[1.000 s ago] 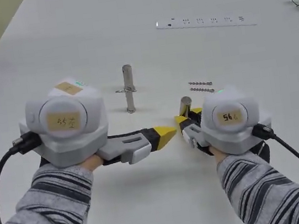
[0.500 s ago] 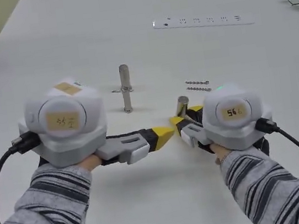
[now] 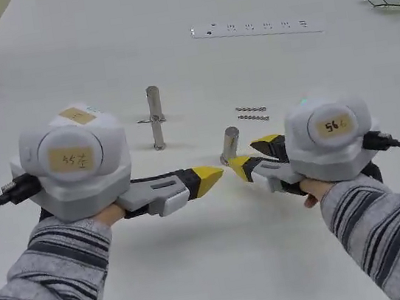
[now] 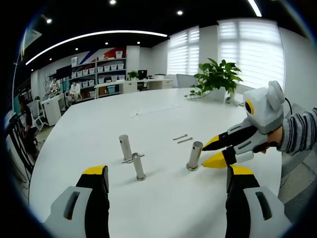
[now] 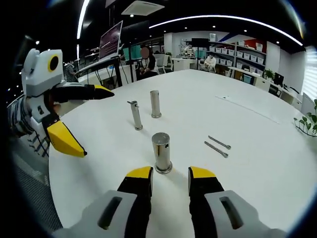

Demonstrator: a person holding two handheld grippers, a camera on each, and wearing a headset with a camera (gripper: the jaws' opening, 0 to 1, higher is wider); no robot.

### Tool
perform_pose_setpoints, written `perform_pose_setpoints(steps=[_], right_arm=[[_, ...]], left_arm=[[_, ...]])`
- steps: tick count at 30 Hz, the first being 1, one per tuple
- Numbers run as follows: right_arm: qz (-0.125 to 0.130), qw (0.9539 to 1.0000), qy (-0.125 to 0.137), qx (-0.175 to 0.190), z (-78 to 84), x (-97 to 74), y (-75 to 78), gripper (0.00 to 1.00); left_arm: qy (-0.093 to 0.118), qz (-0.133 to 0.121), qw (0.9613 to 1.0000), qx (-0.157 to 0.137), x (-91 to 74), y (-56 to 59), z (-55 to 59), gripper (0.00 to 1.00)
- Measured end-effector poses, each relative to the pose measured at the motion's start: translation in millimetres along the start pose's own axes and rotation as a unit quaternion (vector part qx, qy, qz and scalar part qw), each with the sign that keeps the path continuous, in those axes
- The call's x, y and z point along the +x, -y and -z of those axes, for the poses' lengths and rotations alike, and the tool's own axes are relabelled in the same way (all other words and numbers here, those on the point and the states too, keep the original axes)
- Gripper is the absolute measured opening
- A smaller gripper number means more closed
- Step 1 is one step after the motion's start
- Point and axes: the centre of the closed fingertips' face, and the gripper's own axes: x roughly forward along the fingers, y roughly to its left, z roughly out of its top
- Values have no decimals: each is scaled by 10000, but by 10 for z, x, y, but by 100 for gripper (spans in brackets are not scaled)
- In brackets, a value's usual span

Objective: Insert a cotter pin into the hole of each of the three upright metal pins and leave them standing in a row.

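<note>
On the white table (image 3: 202, 269) three short upright cylinders of polished steel stand. The far plain steel pin (image 5: 155, 103) and the steel pin with a thin wire cotter already through its head (image 5: 134, 115) sit close together. The third, nearest steel pin (image 5: 161, 151) stands apart from them, just ahead of the right tongs (image 3: 252, 152). Those tongs are set to a narrow gap and hold nothing, their yellow tips flanking the pin's base without clearly touching it. The left tongs (image 4: 167, 171) are spread wide and empty, pointing across toward the right ones. Two loose thin wire cotter pins (image 3: 251, 114) lie side by side on the table just beyond the nearest pin, so by my reckoning one of three is done. The step in hand seems to be settling this pin before fetching a cotter. To do it well, I would close one pair of tongs gently low on the pin's body to keep it upright. The other should take a cotter near its looped end, so most of its length is free. The cross hole cannot be made out here, so the pin may need turning until it faces the incoming cotter. The cotter should go in level and slowly, since a sideways push could topple the pin. Once pinned, it wants nudging into line with the other two.
</note>
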Motion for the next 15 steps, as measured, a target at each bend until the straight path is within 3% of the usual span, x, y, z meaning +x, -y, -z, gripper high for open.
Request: perform_pose_setpoints(steps=[6, 15], right_arm=[[-292, 9987, -401, -140, 43, -33, 101, 23], [-608, 9950, -661, -442, -18, 25, 200, 22]], left_arm=[[-1, -12, 10000, 10, 1, 4, 1, 99], [-40, -30, 10000, 3, 4, -4, 24, 98]])
